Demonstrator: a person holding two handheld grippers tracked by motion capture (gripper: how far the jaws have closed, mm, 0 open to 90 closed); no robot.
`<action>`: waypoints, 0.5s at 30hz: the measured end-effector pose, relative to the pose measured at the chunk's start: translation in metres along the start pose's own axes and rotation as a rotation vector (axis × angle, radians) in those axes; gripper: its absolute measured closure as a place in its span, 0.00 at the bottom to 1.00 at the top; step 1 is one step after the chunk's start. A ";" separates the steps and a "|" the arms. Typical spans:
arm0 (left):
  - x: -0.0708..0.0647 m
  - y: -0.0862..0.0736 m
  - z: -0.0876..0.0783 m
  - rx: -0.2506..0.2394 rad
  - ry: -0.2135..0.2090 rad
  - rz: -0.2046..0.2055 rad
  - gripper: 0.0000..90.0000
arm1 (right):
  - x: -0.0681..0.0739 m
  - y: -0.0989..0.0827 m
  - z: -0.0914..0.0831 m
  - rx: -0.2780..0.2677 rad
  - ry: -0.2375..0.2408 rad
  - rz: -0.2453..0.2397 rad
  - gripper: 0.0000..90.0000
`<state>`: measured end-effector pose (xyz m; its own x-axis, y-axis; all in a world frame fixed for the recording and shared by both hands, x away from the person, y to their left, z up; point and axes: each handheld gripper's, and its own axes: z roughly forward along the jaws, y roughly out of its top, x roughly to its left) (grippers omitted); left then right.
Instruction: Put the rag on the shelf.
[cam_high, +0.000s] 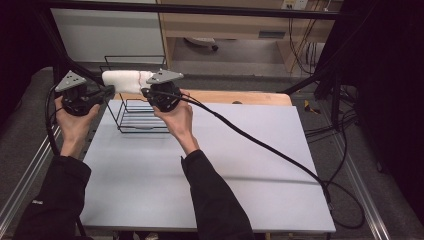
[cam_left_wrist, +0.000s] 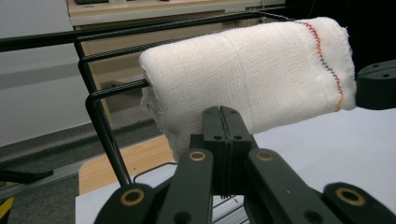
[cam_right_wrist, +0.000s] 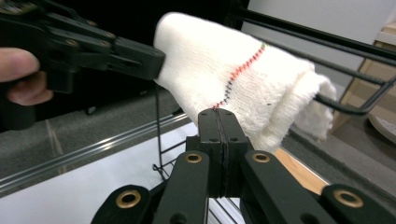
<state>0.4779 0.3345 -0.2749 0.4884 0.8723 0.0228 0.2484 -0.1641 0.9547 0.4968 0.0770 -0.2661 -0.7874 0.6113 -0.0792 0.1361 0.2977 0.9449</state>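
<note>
**Over the rack's top rail: cloth draped, both tongs closed at its edges**

Over the top rail of the black wire rack (cam_high: 135, 107) lies the white cloth (cam_high: 126, 78), a folded, gauze-like piece with a coloured stitched line near one end. In the left gripper view the cloth (cam_left_wrist: 247, 79) hangs across the upper wires of the rack (cam_left_wrist: 100, 121), and its lower edge comes down right behind the jaw tips. The left tongs (cam_left_wrist: 223, 122) are fully closed, the two jaws pressed together; whether a thin edge of the cloth is pinched between them I cannot tell. The right tongs (cam_right_wrist: 218, 122) are closed in the same way, and the stitched end of the cloth (cam_right_wrist: 233, 70) sits just above and behind their tips, so a pinch there is also not clear. In the high view the left tongs (cam_high: 109, 91) meet one end of the cloth and the right tongs (cam_high: 146, 91) the other end.

My judgement: the hanging of the cloth on the rack is nearly done, since it already rests over the rail. What is left is probably to smooth or straighten it and then to take both tongs away. The rack stands at the far left of the grey tabletop (cam_high: 240, 165).
</note>
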 end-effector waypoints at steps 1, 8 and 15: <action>0.000 -0.001 0.001 0.001 0.002 -0.003 1.00 | -0.001 -0.001 0.002 0.003 -0.011 -0.002 1.00; 0.002 -0.004 0.007 0.005 0.016 -0.009 1.00 | -0.005 -0.007 0.013 0.011 -0.054 0.009 1.00; 0.002 -0.004 0.006 0.005 0.015 -0.008 1.00 | -0.006 -0.006 0.013 0.001 -0.045 0.020 0.97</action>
<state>0.4826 0.3338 -0.2803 0.4742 0.8802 0.0194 0.2567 -0.1592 0.9533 0.5089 0.0812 -0.2755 -0.7567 0.6495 -0.0750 0.1518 0.2860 0.9461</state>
